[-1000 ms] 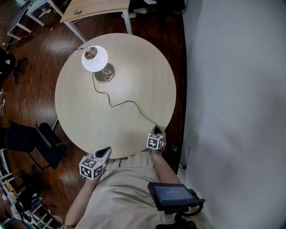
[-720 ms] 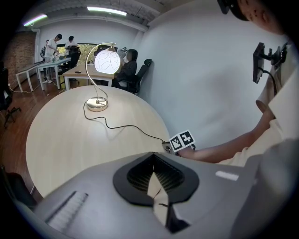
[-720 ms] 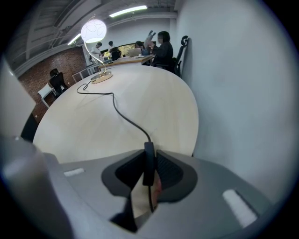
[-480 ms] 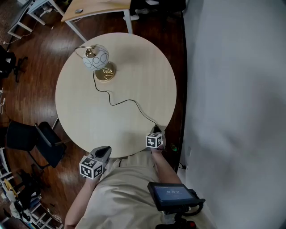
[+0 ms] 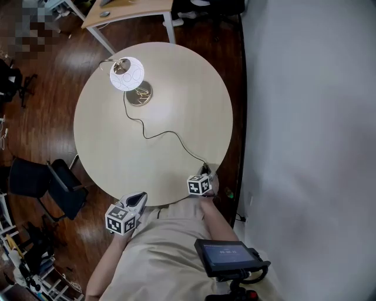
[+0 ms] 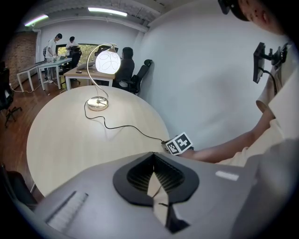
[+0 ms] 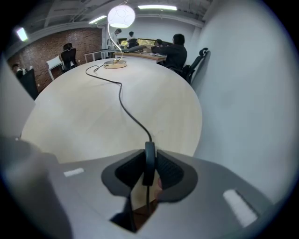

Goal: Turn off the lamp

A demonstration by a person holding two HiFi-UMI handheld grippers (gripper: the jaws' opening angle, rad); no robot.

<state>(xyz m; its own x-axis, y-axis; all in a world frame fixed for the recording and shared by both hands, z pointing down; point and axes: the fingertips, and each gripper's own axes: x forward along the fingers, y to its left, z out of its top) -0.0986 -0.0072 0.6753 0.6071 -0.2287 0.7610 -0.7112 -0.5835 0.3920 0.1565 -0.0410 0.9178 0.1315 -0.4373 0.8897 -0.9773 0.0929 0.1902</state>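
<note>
The lamp stands at the far left of the round table, its white globe glowing over a brass base. Its black cord runs across the top to the near edge. There my right gripper is shut on the cord's black inline switch; the switch sits edge-on between the pads, and the jaws have just been opening a little around it. My left gripper hangs off the table's near edge, shut with nothing in it. The lit lamp also shows in the left gripper view.
A black chair stands left of the table and a wooden desk behind it. A pale wall closes the right side. A small screen hangs at my chest. People sit at desks beyond.
The lamp's globe was lit a second ago, went dark half a second ago, and glows again now. The right gripper rolled slightly at the table edge; the left one stayed put.
</note>
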